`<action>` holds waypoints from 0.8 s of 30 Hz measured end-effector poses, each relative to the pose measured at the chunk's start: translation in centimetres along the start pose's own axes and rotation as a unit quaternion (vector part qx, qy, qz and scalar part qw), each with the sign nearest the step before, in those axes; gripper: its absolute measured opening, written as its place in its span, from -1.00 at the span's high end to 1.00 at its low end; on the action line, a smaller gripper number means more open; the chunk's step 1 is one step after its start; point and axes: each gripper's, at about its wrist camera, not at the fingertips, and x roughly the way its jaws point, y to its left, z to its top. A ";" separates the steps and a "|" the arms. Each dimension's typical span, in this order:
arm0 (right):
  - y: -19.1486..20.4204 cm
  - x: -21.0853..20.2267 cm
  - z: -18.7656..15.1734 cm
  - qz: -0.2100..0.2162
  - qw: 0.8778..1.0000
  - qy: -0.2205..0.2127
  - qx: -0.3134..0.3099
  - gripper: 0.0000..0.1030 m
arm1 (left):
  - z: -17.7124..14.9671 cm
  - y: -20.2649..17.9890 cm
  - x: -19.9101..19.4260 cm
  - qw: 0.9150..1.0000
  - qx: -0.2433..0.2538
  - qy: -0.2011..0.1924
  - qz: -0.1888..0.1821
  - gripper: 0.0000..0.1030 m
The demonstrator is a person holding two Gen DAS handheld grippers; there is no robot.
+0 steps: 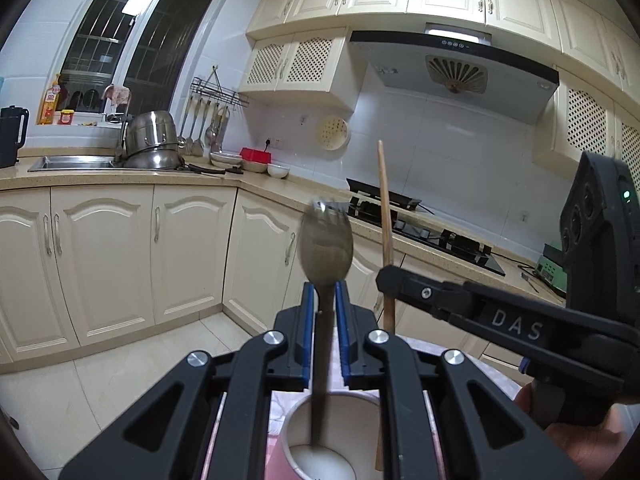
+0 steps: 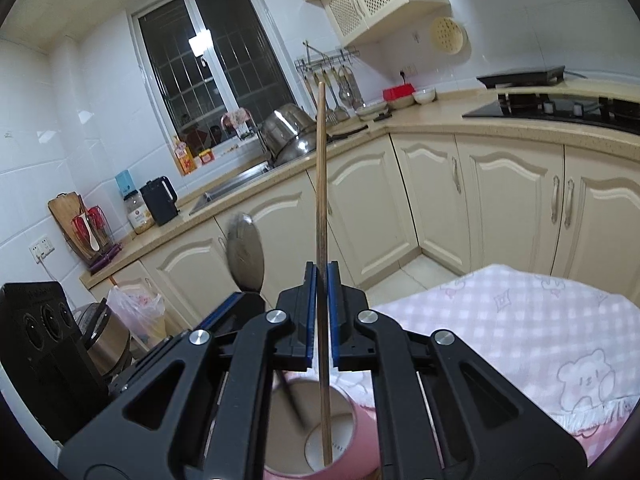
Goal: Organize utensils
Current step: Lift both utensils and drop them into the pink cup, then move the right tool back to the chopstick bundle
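Observation:
My left gripper is shut on the handle of a metal spork, held upright with its lower end inside a pink paper cup. My right gripper is shut on a wooden chopstick, also upright with its lower end in the same cup. In the left wrist view the right gripper grips the chopstick just right of the spork. In the right wrist view the spork stands to the left, with the left gripper's fingers below it.
The cup stands on a table with a pink checked cloth. Kitchen counters with cream cabinets run behind, with a sink, steel pots, a gas hob and a black kettle.

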 end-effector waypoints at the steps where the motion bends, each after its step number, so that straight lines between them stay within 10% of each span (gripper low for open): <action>1: -0.2 -0.2 -0.1 -0.006 1.000 0.004 0.001 0.74 | 0.0 0.1 -0.1 1.000 -0.001 0.002 0.001 0.58; 4: -1.2 -1.3 -0.3 -0.016 1.000 -0.006 0.017 -0.66 | 0.2 0.5 -0.8 1.000 -0.008 0.002 0.004 0.01; 11: -2.5 -3.5 0.2 -0.027 0.999 -0.007 0.035 -0.86 | 1.4 0.5 -3.9 1.000 -0.003 -0.004 0.030 -0.77; 24: -3.6 -8.8 -0.6 -0.064 0.995 0.054 0.047 -0.87 | 3.1 -1.9 -9.5 0.997 0.032 0.028 0.069 -0.86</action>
